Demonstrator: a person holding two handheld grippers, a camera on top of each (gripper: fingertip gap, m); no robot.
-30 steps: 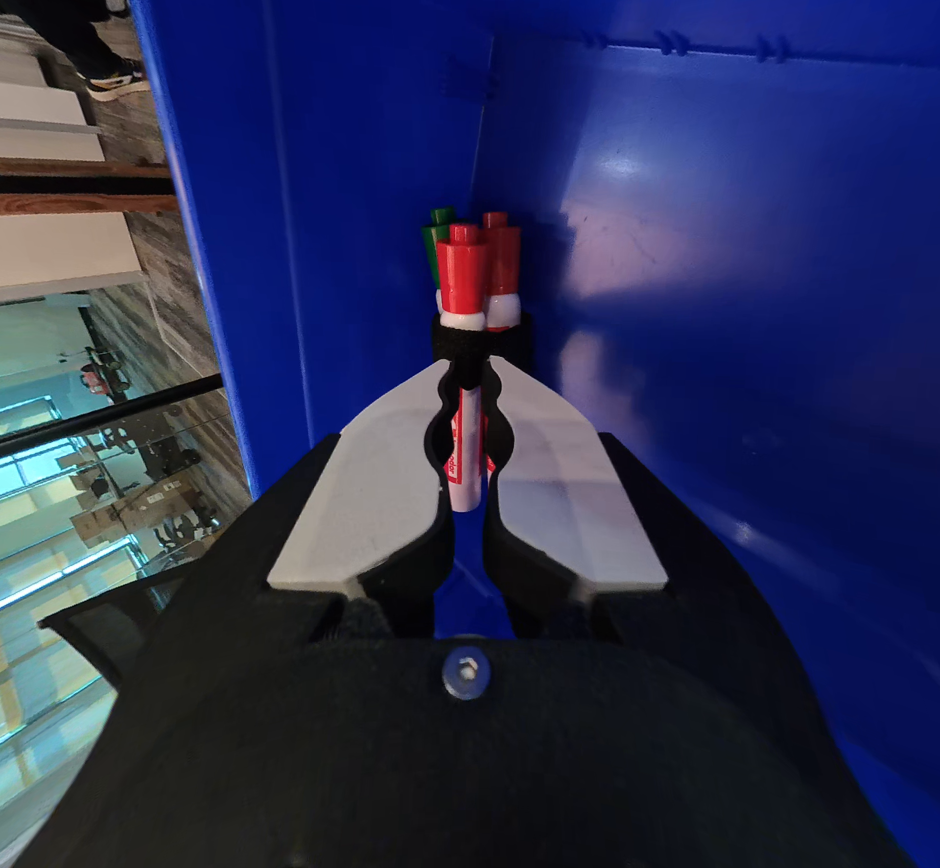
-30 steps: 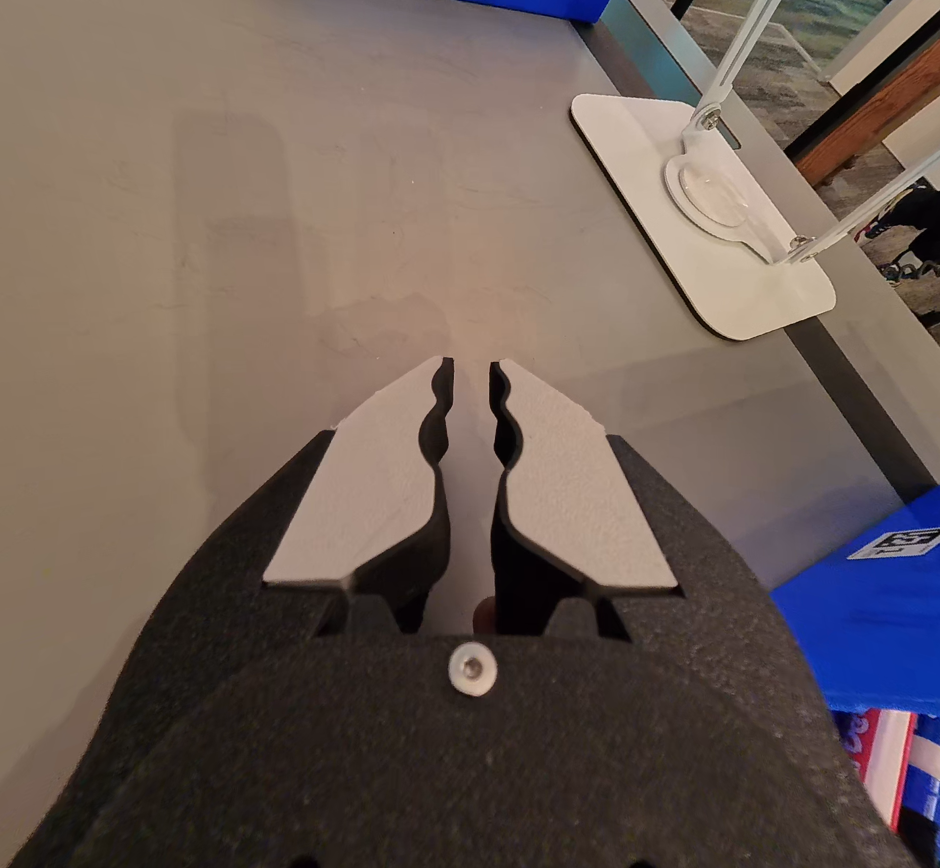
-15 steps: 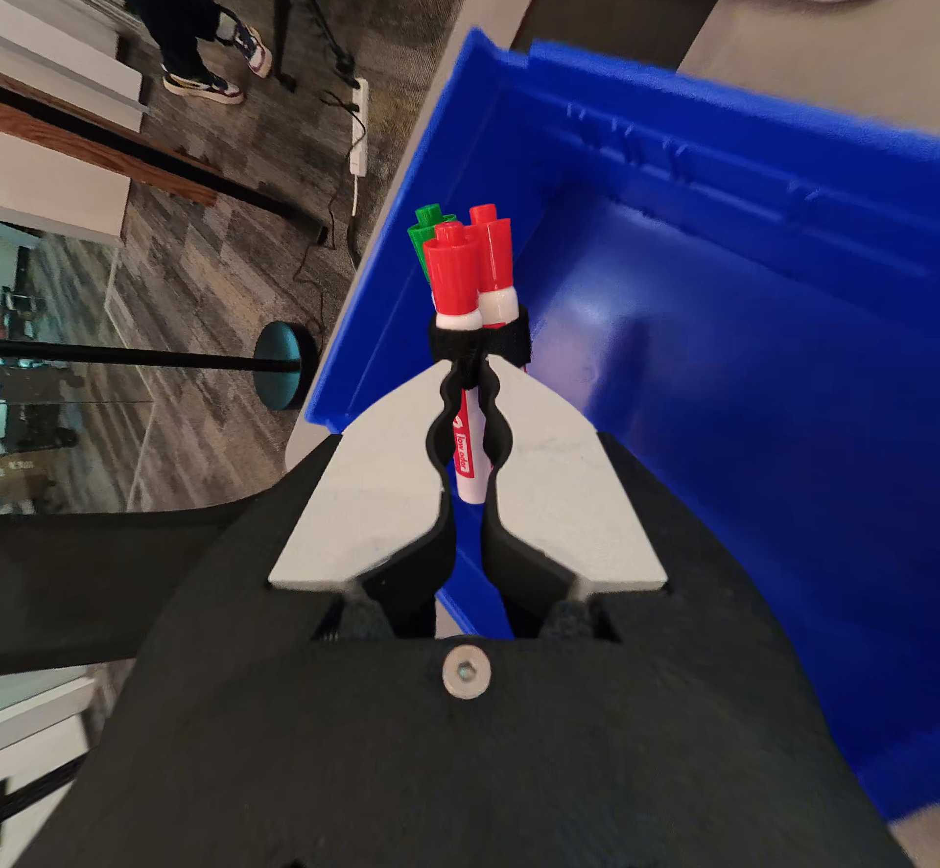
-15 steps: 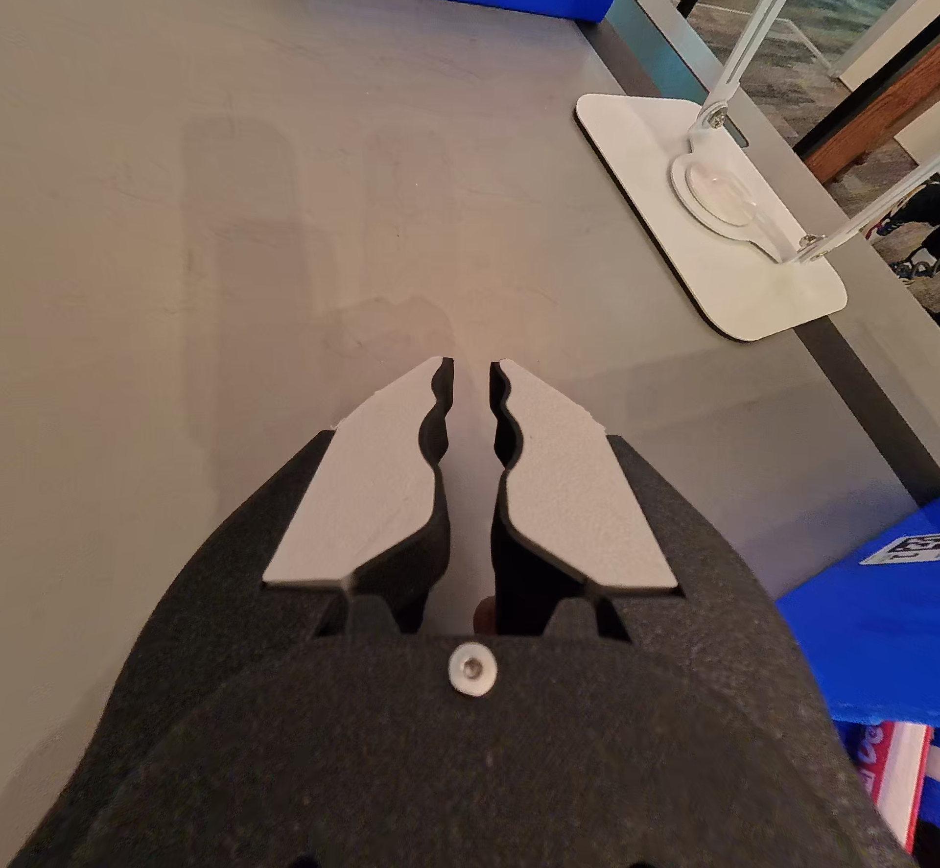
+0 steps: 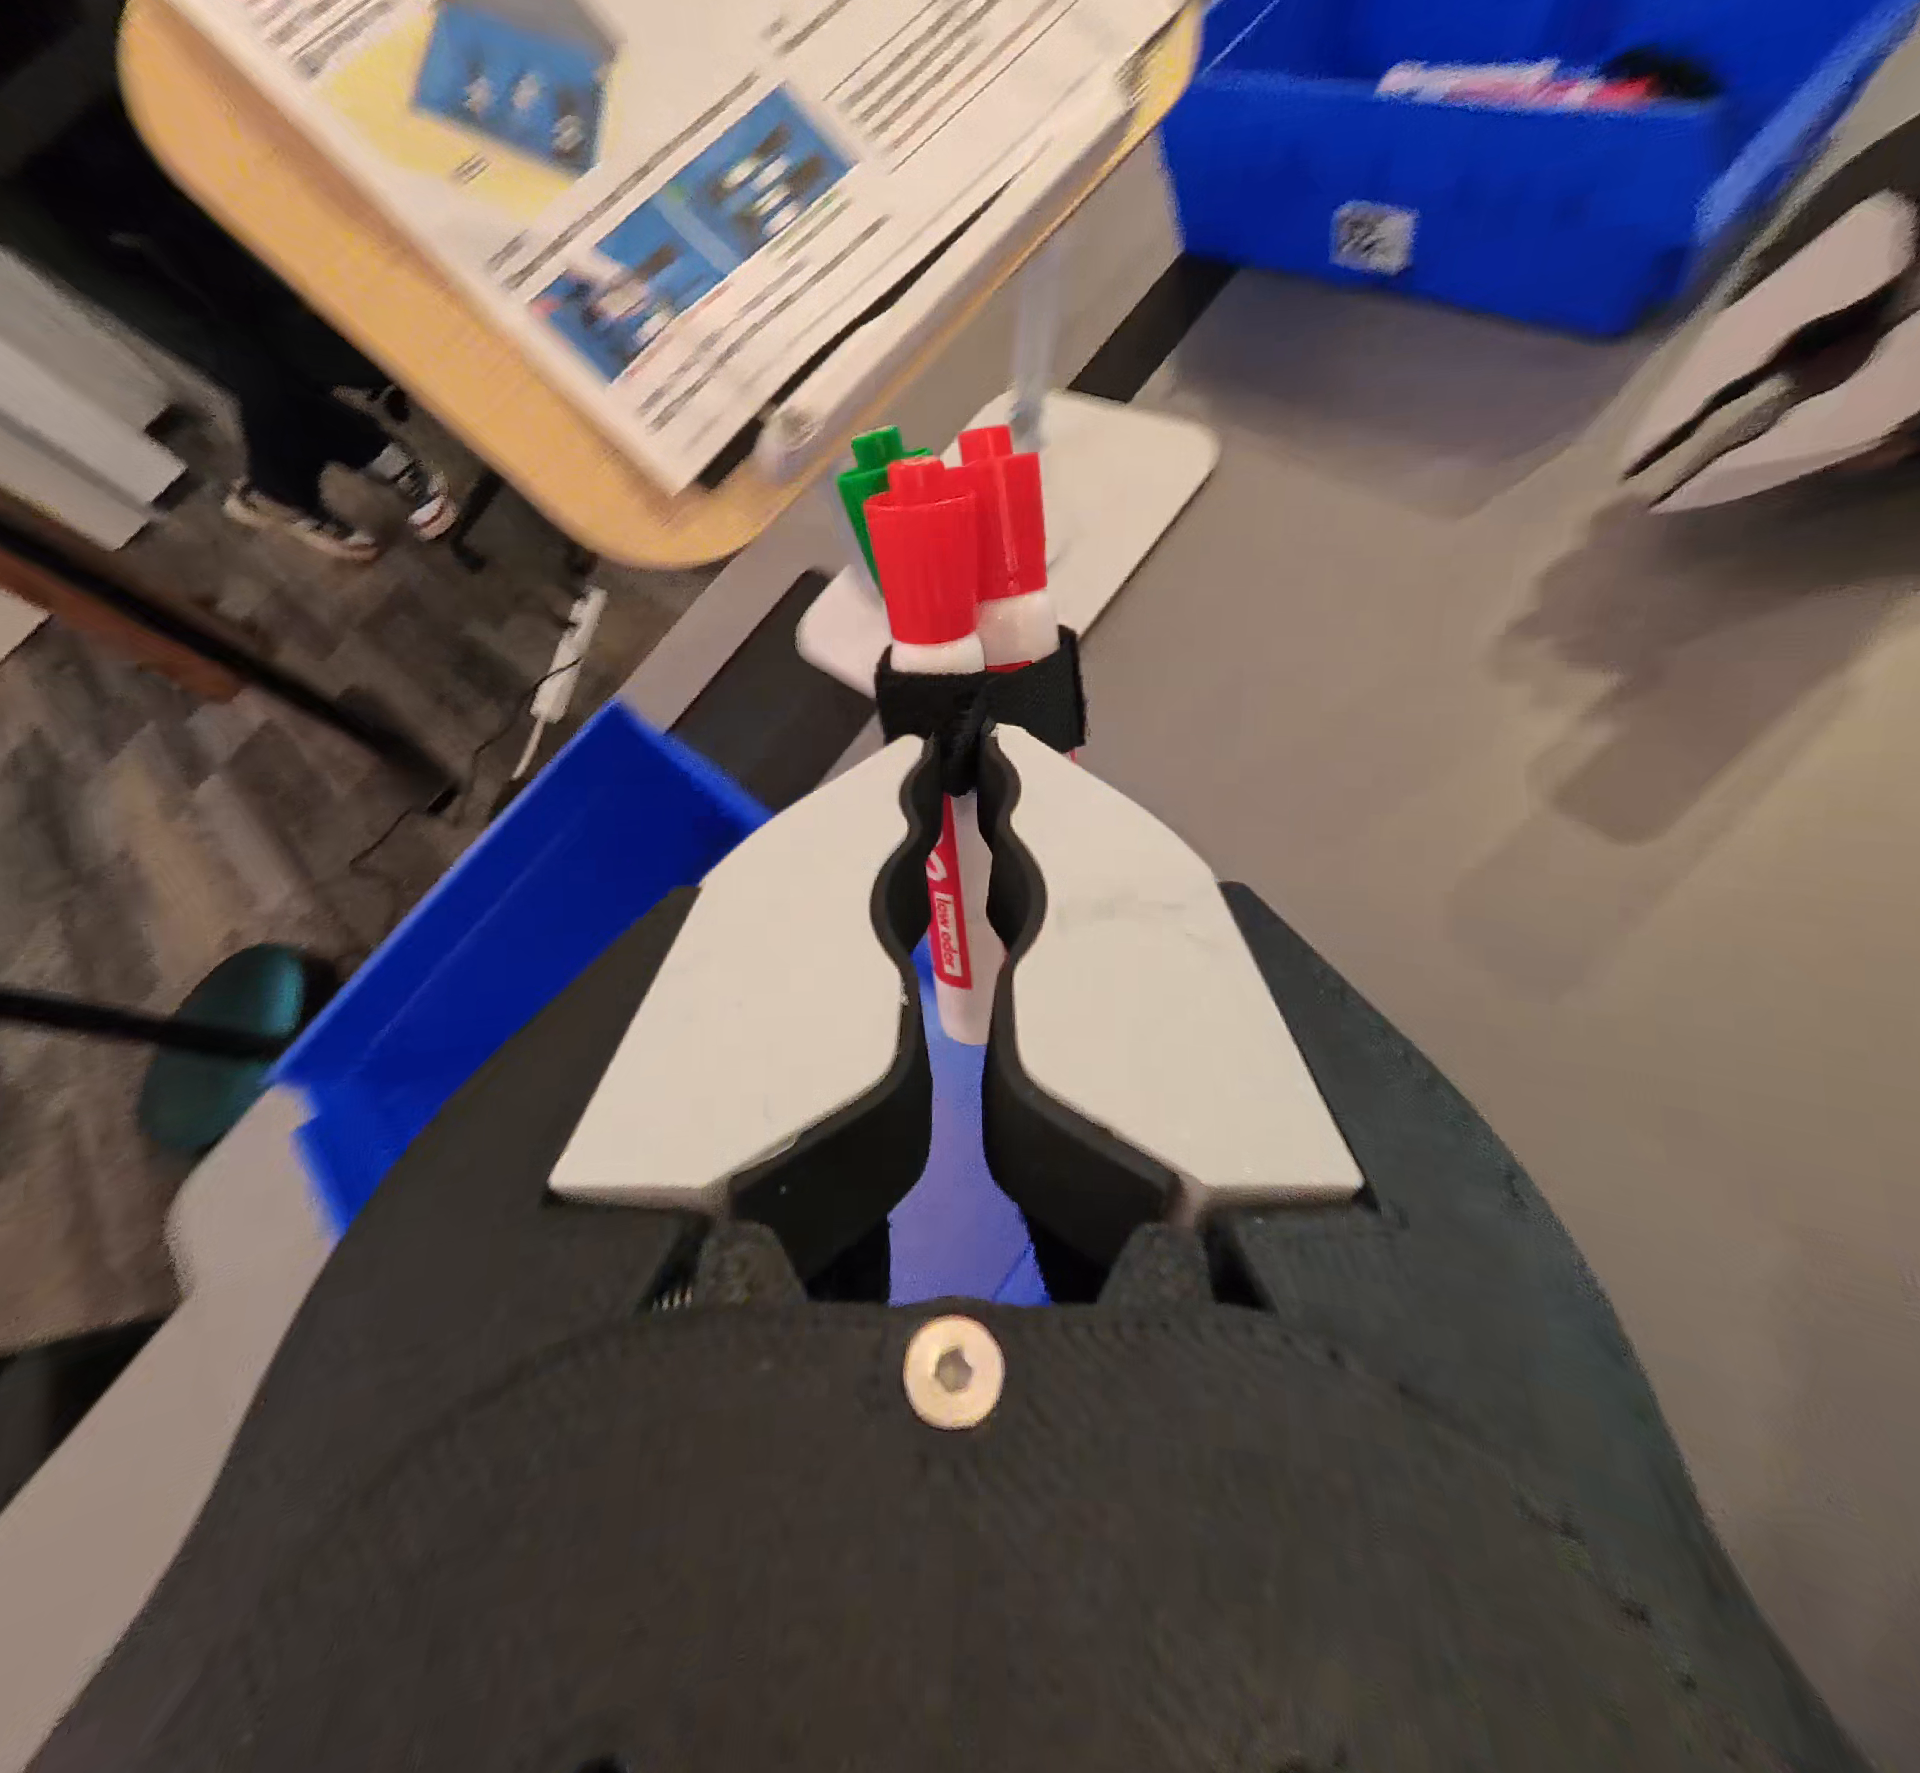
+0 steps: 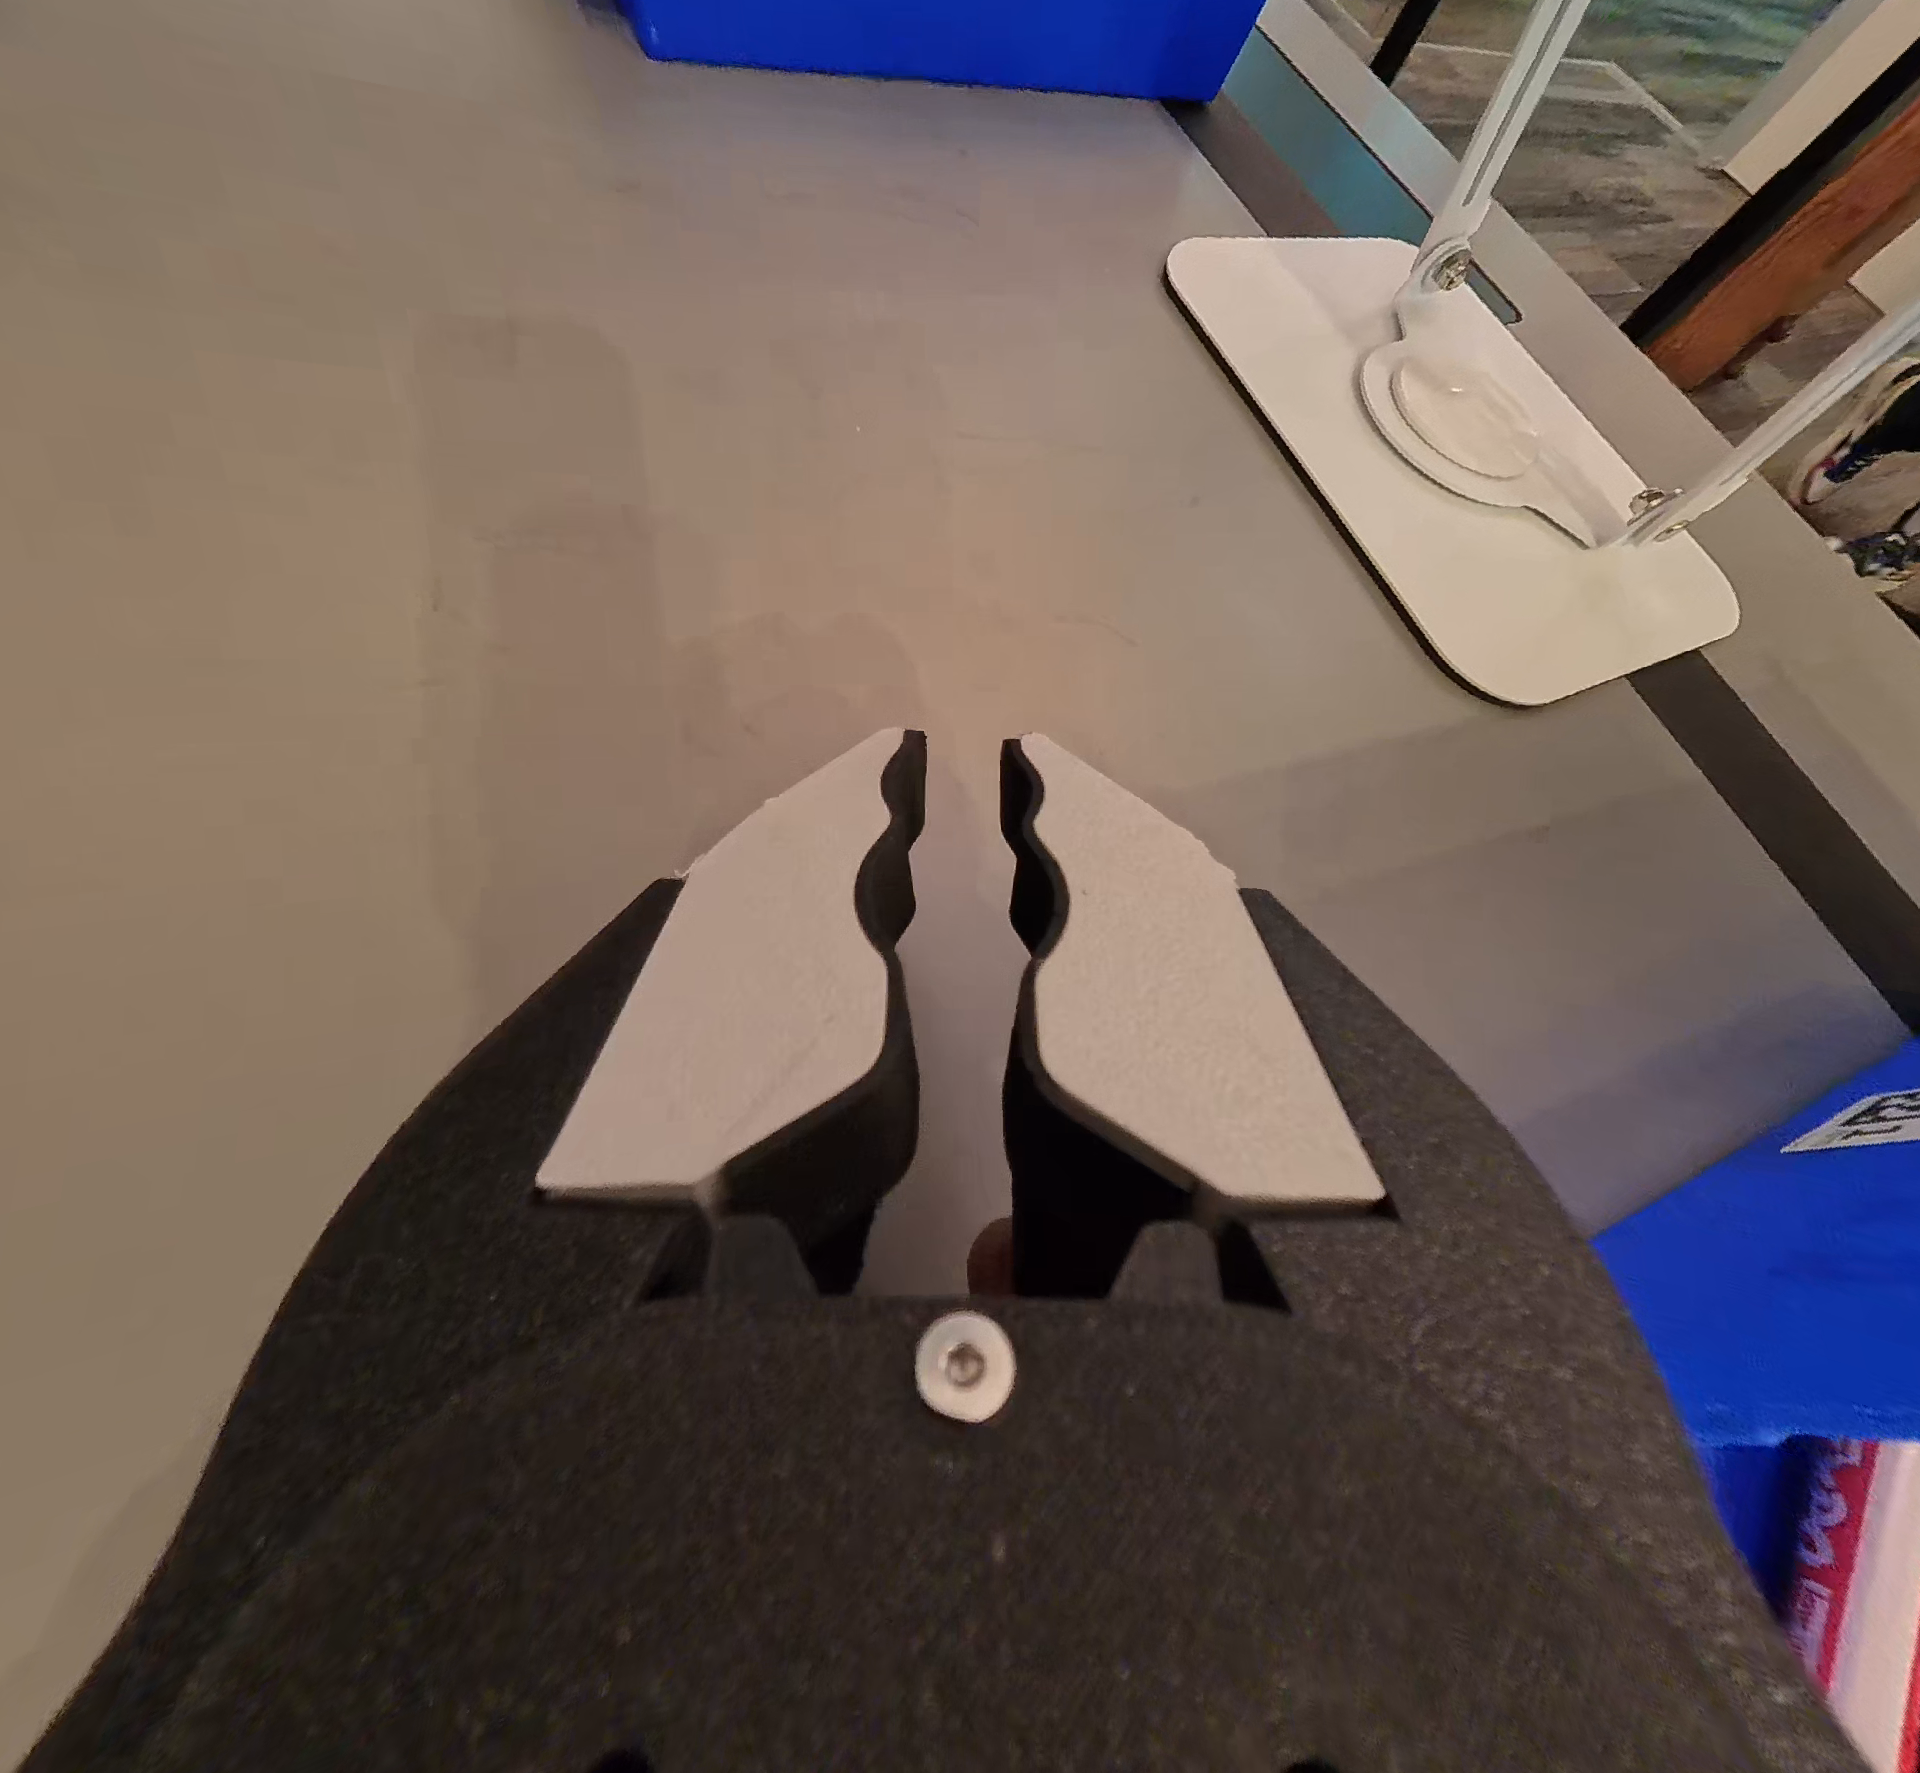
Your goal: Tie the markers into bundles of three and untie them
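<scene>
Your left gripper is clamped on a bundle of markers, two red-capped and one green-capped, bound by a black strap. The bundle is held in the air above the grey table, caps pointing to 12 o'clock. A blue bin sits at 2 o'clock. Your right gripper holds nothing, its fingers slightly apart above bare table, a white stand base at 2 o'clock.

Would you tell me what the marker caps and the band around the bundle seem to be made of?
Marker caps: likely moulded plastic, glossy, with sharp ridges and highlights. Black band: probably fabric or hook-and-loop strap, matte, slightly fuzzy, cinched at the front; too blurred to be sure.
</scene>
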